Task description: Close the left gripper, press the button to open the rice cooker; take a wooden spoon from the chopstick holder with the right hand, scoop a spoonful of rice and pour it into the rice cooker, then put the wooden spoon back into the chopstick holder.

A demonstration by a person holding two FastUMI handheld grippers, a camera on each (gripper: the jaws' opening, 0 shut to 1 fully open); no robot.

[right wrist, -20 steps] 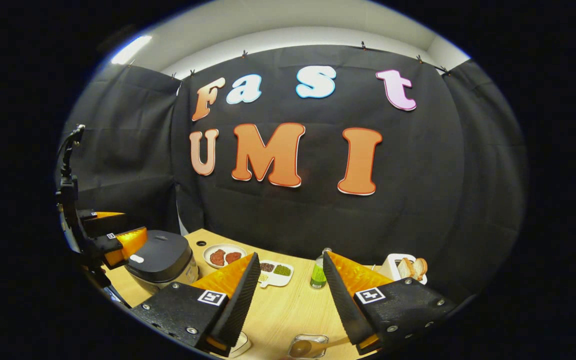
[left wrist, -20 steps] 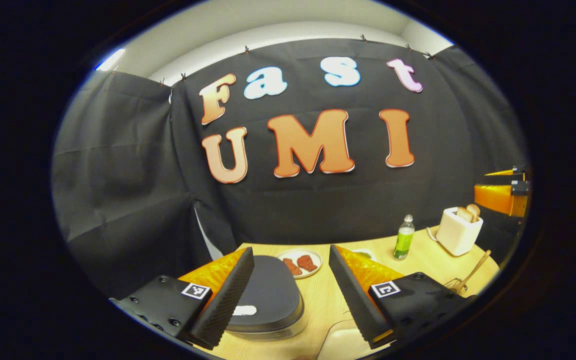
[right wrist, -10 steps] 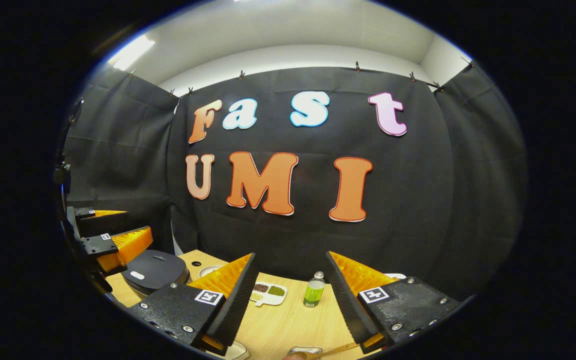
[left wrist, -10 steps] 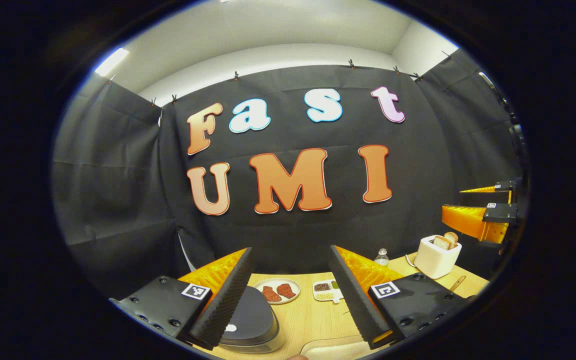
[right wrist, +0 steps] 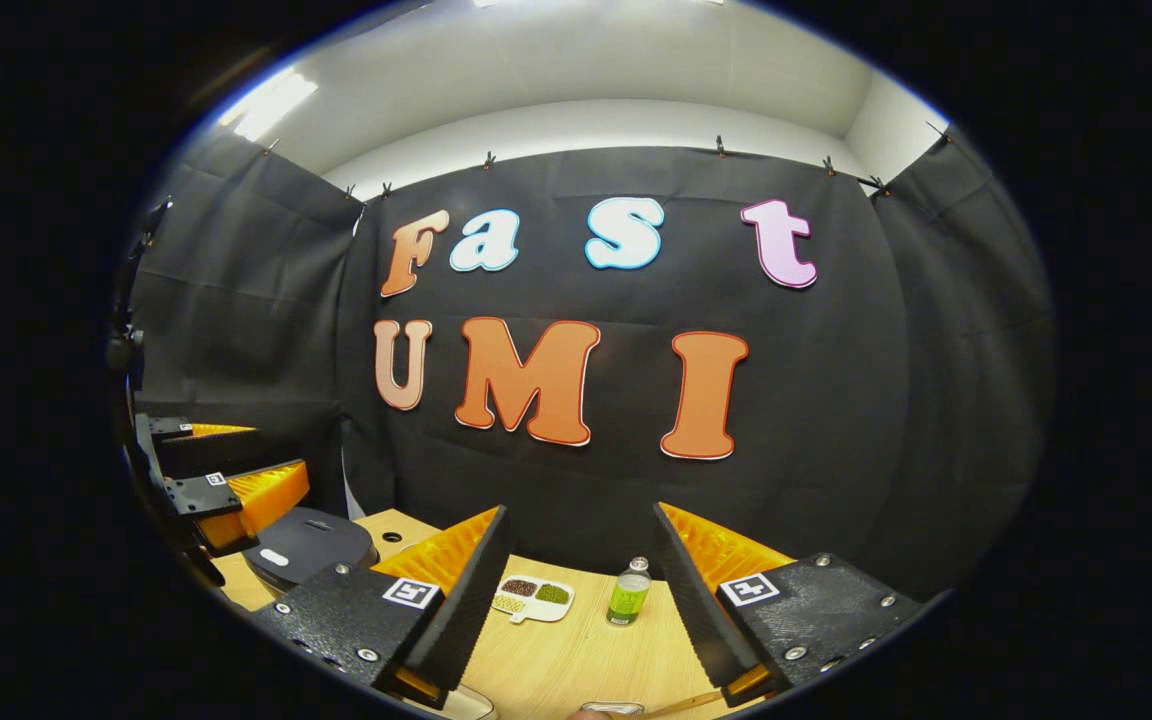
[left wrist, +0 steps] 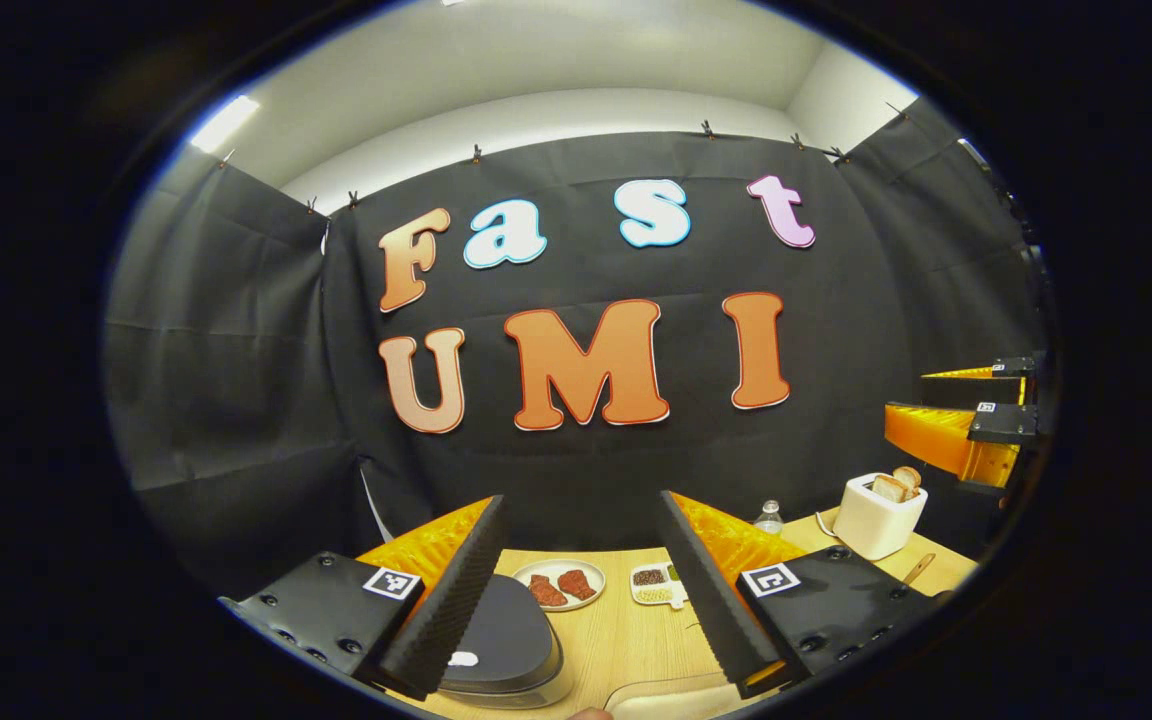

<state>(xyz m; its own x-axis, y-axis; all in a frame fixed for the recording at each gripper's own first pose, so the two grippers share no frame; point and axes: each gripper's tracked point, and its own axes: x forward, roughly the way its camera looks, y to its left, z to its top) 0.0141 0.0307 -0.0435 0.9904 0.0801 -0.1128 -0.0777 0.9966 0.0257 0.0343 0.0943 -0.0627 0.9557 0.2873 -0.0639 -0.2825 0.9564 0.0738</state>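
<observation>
Left gripper (left wrist: 576,585) is hovering with fingers spread wide, the cooker (left wrist: 501,640) sitting below and slightly left; its button (left wrist: 463,659) is facing us. Right gripper (right wrist: 576,590) is gaping too.

Rice cooker (left wrist: 502,645) stood on the bench (left wrist: 626,640) at the near left in the left gripper view, lid down. Behind it to the right lay a plate (left wrist: 558,583), then a divided dish (left wrist: 658,583). A bottle (left wrist: 768,517) stood further right, near the wall, and a toaster (left wrist: 876,516) with bread in its slots stood right of the bottle. In the right gripper view, the divided dish lay just left of the bottle.
</observation>
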